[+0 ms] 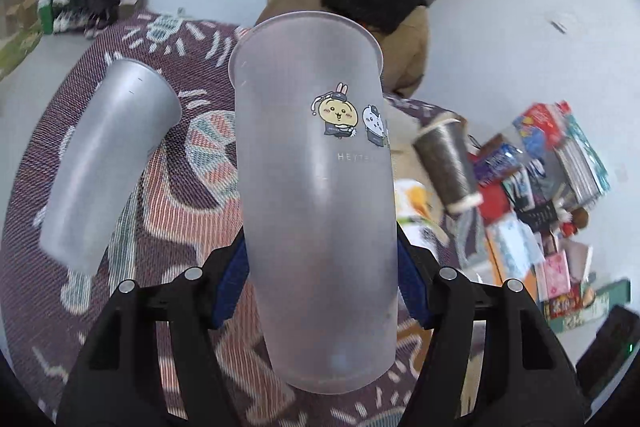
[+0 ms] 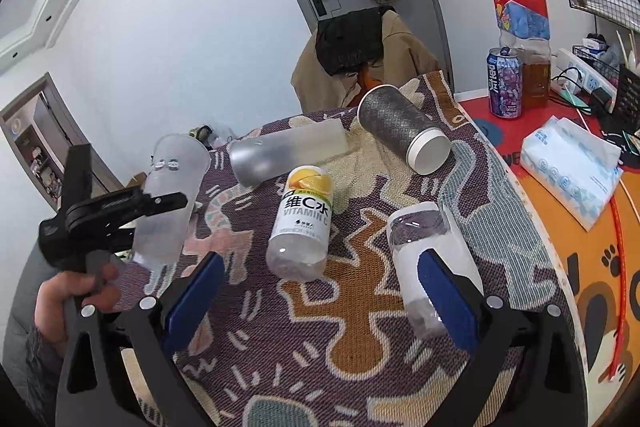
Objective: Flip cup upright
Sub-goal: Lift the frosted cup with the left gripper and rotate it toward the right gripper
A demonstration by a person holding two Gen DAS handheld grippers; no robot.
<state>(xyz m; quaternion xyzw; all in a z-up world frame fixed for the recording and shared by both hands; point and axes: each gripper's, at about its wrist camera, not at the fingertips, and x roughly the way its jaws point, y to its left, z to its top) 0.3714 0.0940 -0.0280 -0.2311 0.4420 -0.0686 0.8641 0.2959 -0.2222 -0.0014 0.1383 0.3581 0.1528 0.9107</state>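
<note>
Frosted plastic cup [image 1: 316, 195], printed with cartoon animals, is sitting clamped between the blue pads [image 1: 230, 283] of the left gripper [image 1: 316, 287], jaws closed partway against its lower body. From the right wrist view the cup [image 2: 170, 203] is hanging above the left edge of the patterned cloth [image 2: 360, 307], rim uppermost and slightly tilted, base seemingly clear of the fabric, though contact is hard to judge. The left hand [image 2: 68, 299] is squeezing the handle. The right gripper [image 2: 320, 295] is hovering wide open over the cloth, holding nothing. Beyond the held cup, a second frosted cup [image 2: 280, 155] is lying on its side on the cloth; past that a dark patterned cup [image 2: 400, 129] is lying tipped too. A vitamin drink bottle [image 2: 302, 223] and a clear bottle [image 2: 432, 263] are lying nearer the right gripper. Judgement: the flip looks nearly complete; the next move calls for levelling the cup, lowering its base flat onto the cloth, then opening the jaws gently so it does not topple.
</note>
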